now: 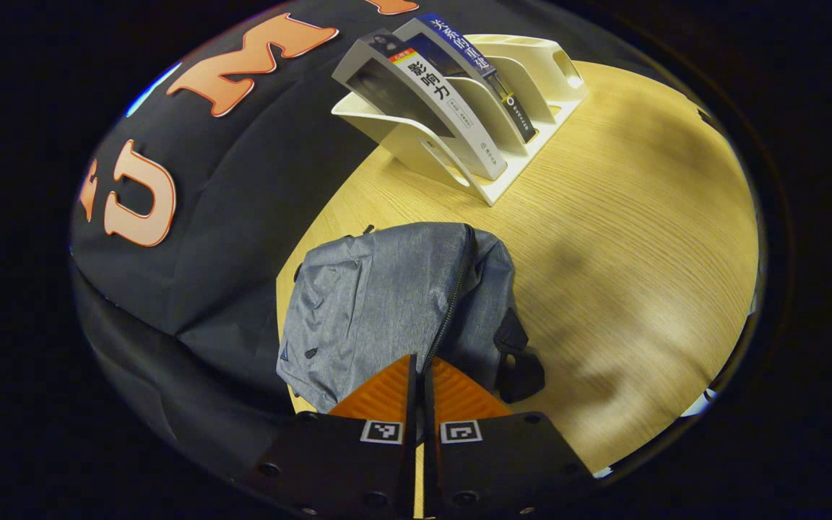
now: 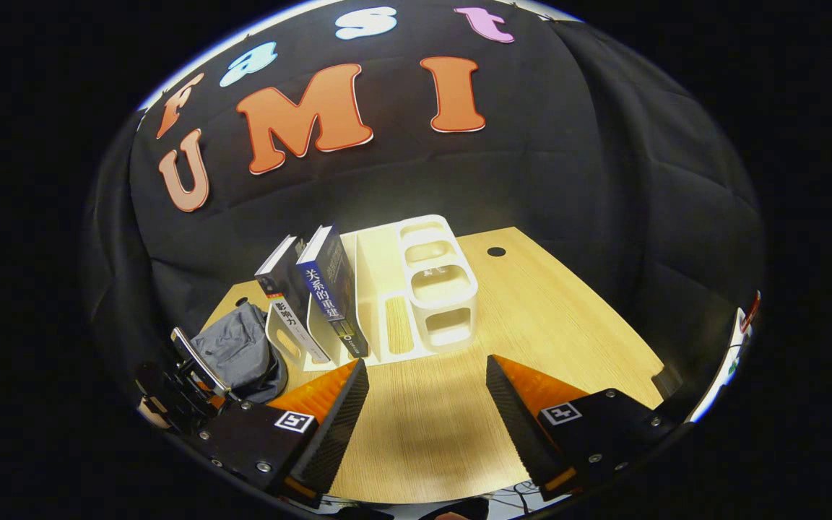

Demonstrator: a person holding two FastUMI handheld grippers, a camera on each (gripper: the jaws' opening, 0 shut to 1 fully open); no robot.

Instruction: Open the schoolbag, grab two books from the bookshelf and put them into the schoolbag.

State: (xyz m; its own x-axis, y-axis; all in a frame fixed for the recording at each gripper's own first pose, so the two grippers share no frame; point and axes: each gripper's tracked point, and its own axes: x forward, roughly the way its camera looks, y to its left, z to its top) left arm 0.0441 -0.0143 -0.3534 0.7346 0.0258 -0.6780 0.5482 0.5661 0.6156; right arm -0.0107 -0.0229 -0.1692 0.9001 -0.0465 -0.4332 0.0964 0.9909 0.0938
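Left gripper: fingers pressed together at the near end of the schoolbag's zipper — whether a zipper pull sits pinched between them cannot be told, since the tips hide that spot. Grey schoolbag lying flat on the wooden table, near the edge by the booth's black wall; zipper line running away from the tips toward the bag's far end, apparently closed along its visible length. Dark strap bunched on the bag's right side.

Right gripper: spread wide, nothing between the fingers, held above bare table and aimed at the white bookshelf. Also visible in the right gripper view, low on the left, the left gripper over the grey bag.

Beyond the bag, well apart from it: bookshelf with slanted dividers, two books upright in adjoining slots at the end nearer the bag — white-spined book, dark blue book. Remaining slots empty.

Step in hand, by judgement: opening the schoolbag — first of the task, no book touched yet.

Next move calls for: drawing the pull along the zipper track without dragging the soft bag across the table; likely some steadying of the fabric. Risk of the bag sliding or folding rather than unzipping. After that, free gripper well placed for the dark blue book.
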